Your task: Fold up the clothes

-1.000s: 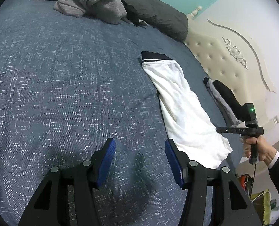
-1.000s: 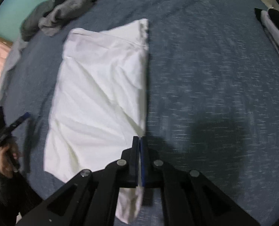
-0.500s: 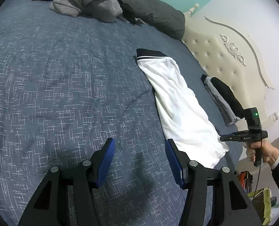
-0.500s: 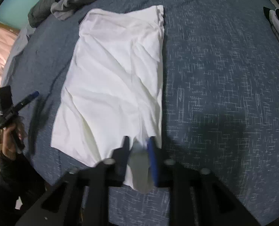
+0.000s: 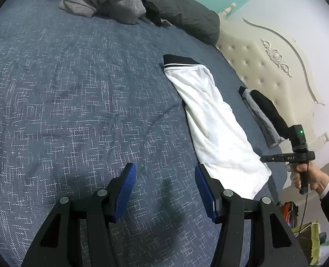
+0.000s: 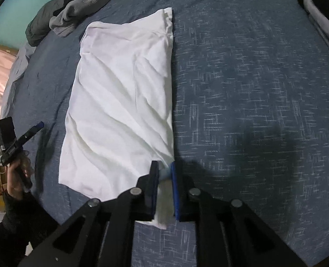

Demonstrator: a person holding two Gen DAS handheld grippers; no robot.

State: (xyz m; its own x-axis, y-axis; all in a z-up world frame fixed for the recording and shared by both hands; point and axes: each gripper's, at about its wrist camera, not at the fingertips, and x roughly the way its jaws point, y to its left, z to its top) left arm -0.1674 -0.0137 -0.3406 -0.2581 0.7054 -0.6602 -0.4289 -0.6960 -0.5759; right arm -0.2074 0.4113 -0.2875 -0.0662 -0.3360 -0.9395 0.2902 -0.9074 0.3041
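Right wrist view: right tongs [image 6: 165,182] opening, shirt [image 6: 120,102] corner loose between them on the bed [image 6: 242,89] — left tongs [image 5: 164,191] gape empty.

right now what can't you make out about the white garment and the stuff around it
- White garment: near corner hidden by the right claw, whose jaws are opening around it.
- Grey clothes pile: single pieces indistinct, dark items overlapping.
- Folded stack: cut off by the right wrist view's edge.

Both wrist views look down at the bed [image 5: 75,111]; both share the white garment [image 6: 120,100]
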